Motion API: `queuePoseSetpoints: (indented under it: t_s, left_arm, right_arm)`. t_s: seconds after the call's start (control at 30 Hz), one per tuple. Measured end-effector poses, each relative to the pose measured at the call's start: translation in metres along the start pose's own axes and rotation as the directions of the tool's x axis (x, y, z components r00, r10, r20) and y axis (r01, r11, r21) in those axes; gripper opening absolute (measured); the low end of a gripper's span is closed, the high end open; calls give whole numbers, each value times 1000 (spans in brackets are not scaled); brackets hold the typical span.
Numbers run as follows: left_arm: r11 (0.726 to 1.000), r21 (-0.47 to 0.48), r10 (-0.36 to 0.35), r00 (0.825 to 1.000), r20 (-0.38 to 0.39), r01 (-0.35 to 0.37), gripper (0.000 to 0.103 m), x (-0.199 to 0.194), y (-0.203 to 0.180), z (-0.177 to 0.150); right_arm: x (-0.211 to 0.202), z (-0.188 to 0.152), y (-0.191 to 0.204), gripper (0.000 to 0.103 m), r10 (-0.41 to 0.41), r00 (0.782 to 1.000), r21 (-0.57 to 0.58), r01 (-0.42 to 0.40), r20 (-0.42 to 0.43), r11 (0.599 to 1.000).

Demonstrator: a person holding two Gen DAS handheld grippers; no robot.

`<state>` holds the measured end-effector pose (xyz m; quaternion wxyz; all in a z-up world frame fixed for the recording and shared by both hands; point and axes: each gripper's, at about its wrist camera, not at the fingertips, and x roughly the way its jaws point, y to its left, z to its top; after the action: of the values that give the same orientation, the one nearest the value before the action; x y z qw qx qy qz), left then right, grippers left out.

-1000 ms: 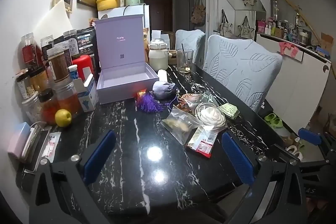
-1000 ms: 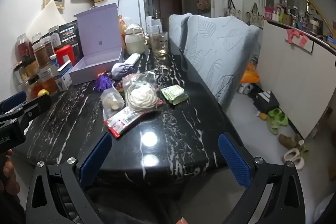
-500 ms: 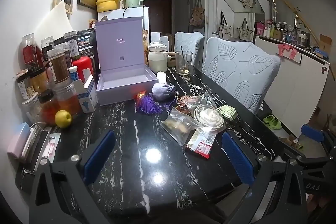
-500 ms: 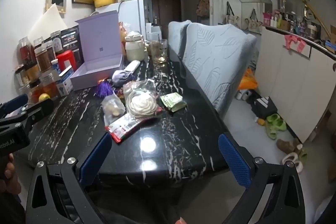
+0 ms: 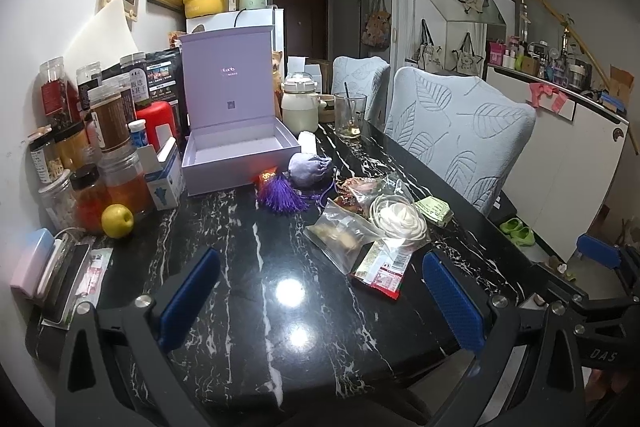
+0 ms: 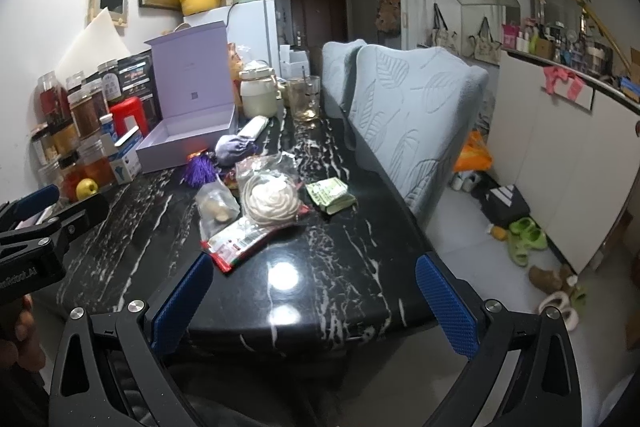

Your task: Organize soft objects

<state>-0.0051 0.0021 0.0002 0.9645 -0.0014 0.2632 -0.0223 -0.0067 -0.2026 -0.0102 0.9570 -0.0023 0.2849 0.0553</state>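
Observation:
An open lilac box (image 5: pixel 236 151) (image 6: pixel 188 139) stands on the black marble table (image 5: pixel 248 267) (image 6: pixel 344 255). In front of it lie a lilac cloth pouch (image 5: pixel 310 169) (image 6: pixel 234 151) and a purple tassel (image 5: pixel 280 195) (image 6: pixel 198 173). Nearer me sit a white fabric rose in a clear bag (image 5: pixel 402 221) (image 6: pixel 272 201), a clear bag of pale pieces (image 5: pixel 340 237) (image 6: pixel 216 207), a red-and-white packet (image 5: pixel 382 269) (image 6: pixel 236 243) and a green packet (image 5: pixel 434 211) (image 6: pixel 330 193). My left gripper (image 5: pixel 320 293) and right gripper (image 6: pixel 316 301) both hover open over the near table edge, nothing between their fingers.
Jars (image 5: pixel 100 131), a red canister, a small carton and a yellow fruit (image 5: pixel 117 221) crowd the table's left side. A white jug (image 5: pixel 299 107) and a glass (image 5: pixel 350 115) stand at the far end. Two light-blue chairs (image 6: pixel 416 115) line the right edge; shoes lie on the floor.
Both grippers drifted slightly back and up; the table items look a little farther away and lower in view. Nothing on the table moved.

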Motion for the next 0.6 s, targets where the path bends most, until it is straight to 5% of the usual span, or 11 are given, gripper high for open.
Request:
queuePoseSetpoints:
  t_s: [0.6]
  left_arm:
    - [1000,1,-8,1000,-6,8,103,1,-1,-2]
  right_arm:
    - [-1,-2,1,103,-21,1000,10,21,-3,1000]
